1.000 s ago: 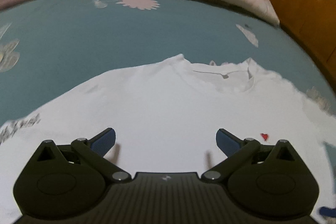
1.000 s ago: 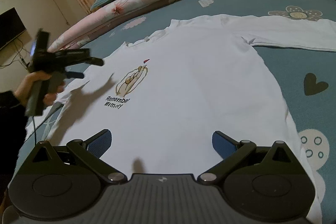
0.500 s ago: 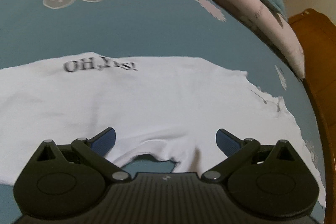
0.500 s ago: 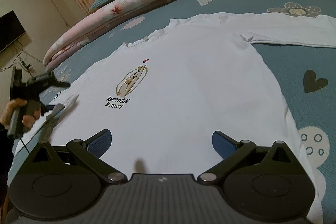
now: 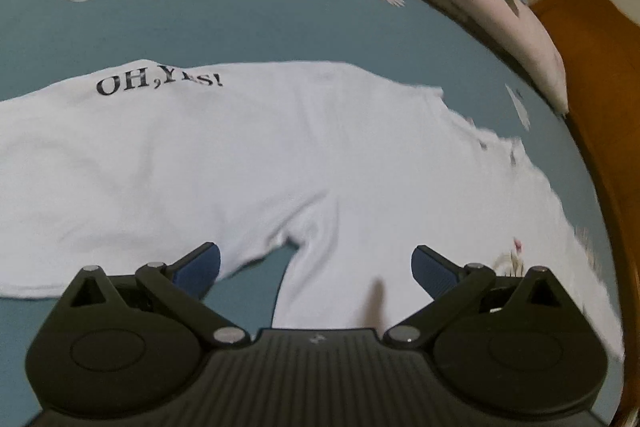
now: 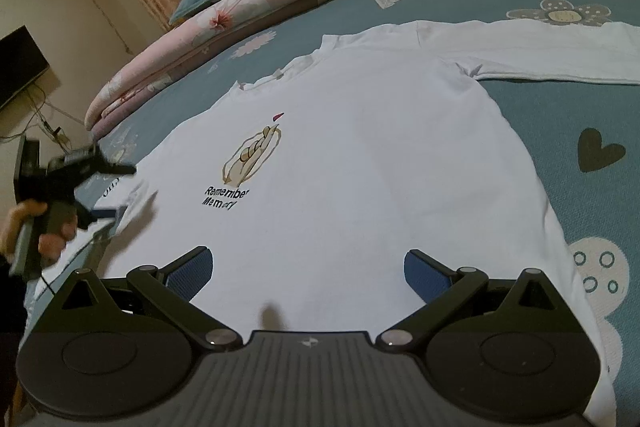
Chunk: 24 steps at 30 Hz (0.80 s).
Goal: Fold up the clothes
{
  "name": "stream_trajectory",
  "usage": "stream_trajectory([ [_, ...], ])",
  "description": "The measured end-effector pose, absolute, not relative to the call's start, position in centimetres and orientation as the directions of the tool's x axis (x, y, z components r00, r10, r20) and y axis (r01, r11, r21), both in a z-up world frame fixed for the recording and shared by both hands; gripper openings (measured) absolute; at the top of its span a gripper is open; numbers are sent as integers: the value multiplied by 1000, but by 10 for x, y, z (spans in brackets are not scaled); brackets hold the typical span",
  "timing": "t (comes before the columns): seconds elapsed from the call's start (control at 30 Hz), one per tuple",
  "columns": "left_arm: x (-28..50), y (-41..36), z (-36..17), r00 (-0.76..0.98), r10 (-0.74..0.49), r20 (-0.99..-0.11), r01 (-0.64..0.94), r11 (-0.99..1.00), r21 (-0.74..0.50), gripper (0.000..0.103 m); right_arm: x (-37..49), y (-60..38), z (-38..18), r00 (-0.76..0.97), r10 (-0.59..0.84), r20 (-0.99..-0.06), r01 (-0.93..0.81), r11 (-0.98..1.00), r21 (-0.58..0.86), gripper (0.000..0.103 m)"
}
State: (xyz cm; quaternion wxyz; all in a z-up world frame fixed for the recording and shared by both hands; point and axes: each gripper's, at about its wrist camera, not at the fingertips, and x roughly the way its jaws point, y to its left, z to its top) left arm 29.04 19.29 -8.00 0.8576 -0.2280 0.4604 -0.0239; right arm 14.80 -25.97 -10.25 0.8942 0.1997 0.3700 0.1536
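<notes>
Each hand-held gripper has a black, ribbed plastic body with a small pale mark at the centre, flanked by two rounded black housings with shallow circular recesses and triangular cut-outs. Black link arms run from silver screw heads out to blue, finely ridged finger pads [image 5: 198,265], and the right gripper [image 6: 308,269] matches the left gripper [image 5: 316,265] in build. In the right wrist view the left gripper appears as a black pistol-grip tool with a boxy black block at its rear, a thin dark cable trailing below, and the hand [image 6: 38,233] around it emerges from a dark sleeve [image 6: 6,291]

"OH, YES!" on white shirt [image 5: 280,155] sleeve, "Remember Memory" on chest
</notes>
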Motion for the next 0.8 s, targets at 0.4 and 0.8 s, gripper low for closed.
stream_trajectory([
  [0.4, 316, 193, -87, 582, -311, -751, -180, 851, -493, 101, 150, -259, -103, 677, 421, -605, -128, 875, 466, 103],
  [0.8, 306, 233, -67, 668, -208, -714, -233, 854, -466, 101, 148, -257, -103, 676, 419, -606, -127, 876, 465, 103],
])
